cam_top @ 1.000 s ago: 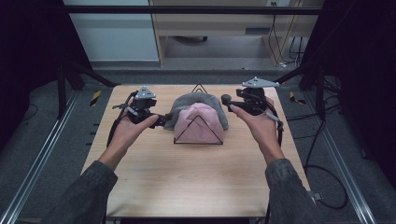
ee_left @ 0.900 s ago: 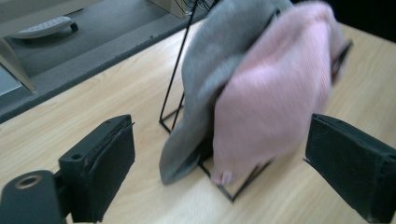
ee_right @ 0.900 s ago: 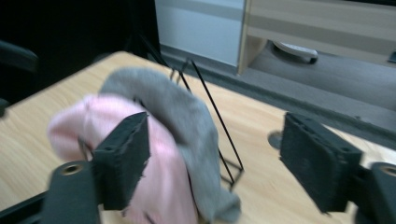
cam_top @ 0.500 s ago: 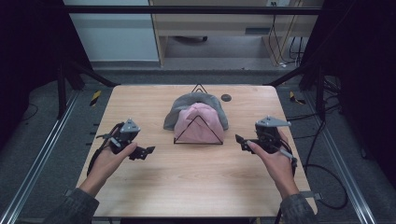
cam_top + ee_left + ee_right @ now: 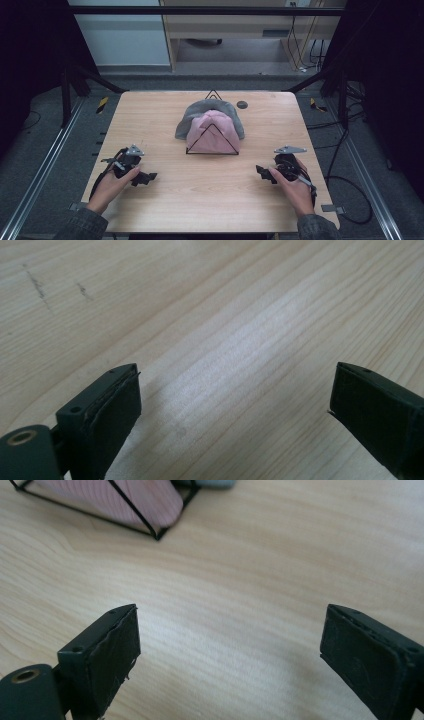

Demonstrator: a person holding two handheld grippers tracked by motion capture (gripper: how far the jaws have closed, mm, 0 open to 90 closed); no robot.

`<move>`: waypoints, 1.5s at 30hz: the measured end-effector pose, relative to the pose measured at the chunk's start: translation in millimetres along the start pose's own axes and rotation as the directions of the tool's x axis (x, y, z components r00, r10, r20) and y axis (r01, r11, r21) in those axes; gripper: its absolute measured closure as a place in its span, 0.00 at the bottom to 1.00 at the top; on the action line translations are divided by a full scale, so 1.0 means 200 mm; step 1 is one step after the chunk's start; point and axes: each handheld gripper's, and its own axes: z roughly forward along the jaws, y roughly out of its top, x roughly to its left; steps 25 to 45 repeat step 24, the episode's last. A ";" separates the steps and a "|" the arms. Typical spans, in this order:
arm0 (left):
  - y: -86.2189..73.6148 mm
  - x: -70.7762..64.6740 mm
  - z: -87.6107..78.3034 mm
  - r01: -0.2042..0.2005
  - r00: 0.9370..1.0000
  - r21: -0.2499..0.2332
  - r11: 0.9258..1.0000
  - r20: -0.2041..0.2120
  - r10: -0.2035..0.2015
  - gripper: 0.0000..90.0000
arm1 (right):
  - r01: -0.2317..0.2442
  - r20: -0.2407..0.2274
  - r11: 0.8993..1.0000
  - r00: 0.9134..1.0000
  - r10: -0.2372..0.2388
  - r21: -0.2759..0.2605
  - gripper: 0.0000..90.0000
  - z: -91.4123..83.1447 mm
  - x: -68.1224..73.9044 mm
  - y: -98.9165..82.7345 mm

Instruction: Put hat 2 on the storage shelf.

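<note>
Counter: pale wooden counter with rounded corners, standing on a grey floor.
Rack: black wire rack of triangular outline near the middle of the counter, towards its far side; one lower corner shows at the top of the right gripper view.
Pink item: soft pink ribbed fabric piece sitting inside the wire rack, its edge seen behind the wires in the right gripper view.
Grey item: grey fabric piece draped behind and around the pink one, touching it.
Disc: small dark round mark or disc on the counter, beside the grey fabric on its right; what it is cannot be told.
Left gripper: left gripper held low over the near left part of the counter, well apart from the rack; fingers spread wide, bare wood between them.
Right gripper: right gripper held low over the near right part of the counter, rack ahead of it; fingers spread wide, having just been opening, nothing between them.
</note>
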 end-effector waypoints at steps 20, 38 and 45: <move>-0.03 -0.03 0.05 -0.038 0.999 -0.022 0.999 -0.005 0.038 0.00 | 0.081 0.079 0.997 0.994 -0.080 -0.007 0.04 0.09 0.05 -0.10; -0.03 -0.03 0.05 -0.038 0.999 -0.020 0.999 -0.005 0.038 0.00 | 0.076 0.083 0.997 0.994 -0.075 -0.008 0.04 0.09 0.05 -0.10; -0.03 -0.03 0.05 -0.038 0.999 -0.020 0.999 -0.005 0.038 0.00 | 0.076 0.083 0.997 0.994 -0.075 -0.008 0.04 0.09 0.05 -0.10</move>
